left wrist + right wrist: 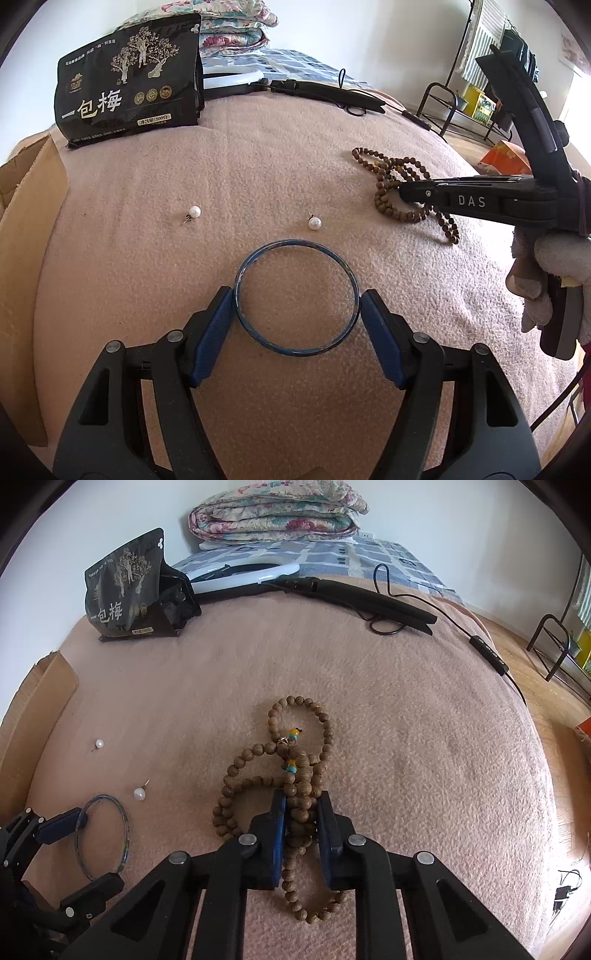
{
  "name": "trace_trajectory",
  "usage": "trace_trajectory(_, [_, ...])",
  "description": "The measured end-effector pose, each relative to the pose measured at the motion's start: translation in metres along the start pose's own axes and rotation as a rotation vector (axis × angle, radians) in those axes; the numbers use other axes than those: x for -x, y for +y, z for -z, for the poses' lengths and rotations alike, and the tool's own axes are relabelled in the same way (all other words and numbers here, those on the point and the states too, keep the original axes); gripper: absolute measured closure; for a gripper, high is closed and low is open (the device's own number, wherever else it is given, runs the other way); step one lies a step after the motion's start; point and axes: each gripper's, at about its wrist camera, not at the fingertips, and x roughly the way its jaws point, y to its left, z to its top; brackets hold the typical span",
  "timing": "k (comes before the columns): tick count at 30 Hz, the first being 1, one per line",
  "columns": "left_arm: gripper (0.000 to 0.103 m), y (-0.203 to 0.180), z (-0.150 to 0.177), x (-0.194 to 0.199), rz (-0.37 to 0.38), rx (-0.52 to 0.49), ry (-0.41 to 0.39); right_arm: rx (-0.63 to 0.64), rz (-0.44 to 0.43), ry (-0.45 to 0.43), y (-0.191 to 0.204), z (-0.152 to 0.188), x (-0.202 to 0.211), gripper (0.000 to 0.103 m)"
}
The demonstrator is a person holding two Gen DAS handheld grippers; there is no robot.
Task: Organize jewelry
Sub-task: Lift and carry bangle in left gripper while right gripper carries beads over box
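Observation:
A thin blue bangle (295, 242) lies on the pink blanket (258, 147). My left gripper (296, 295) spans it, and both blue pads (216, 325) press against its outer rim. Two pearl stud earrings (195, 211) (314, 223) rest just beyond it. To the right, a long string of brown wooden beads (295, 700) lies coiled, with small yellow and turquoise beads in it. My right gripper (301, 795) is shut on a bunch of its strands. In the left wrist view, the right gripper (402, 192) reaches in over the beads (380, 184), held by a gloved hand (561, 266).
A black snack pouch (129, 85) stands at the blanket's far left. A cardboard box (26, 206) borders the left edge. A ring light (243, 574), its black stand (369, 602) and a cable with a remote (487, 653) lie at the back. Behind them is a folded quilt (277, 513).

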Motion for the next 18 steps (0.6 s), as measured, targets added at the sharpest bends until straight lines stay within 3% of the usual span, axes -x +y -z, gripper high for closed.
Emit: trace_trajectory(18, [0.031,0.008,-0.01,0.054,-0.004,-0.009,-0.068,-0.037,-0.011,-0.157,0.006,-0.011,0.082,0.092])
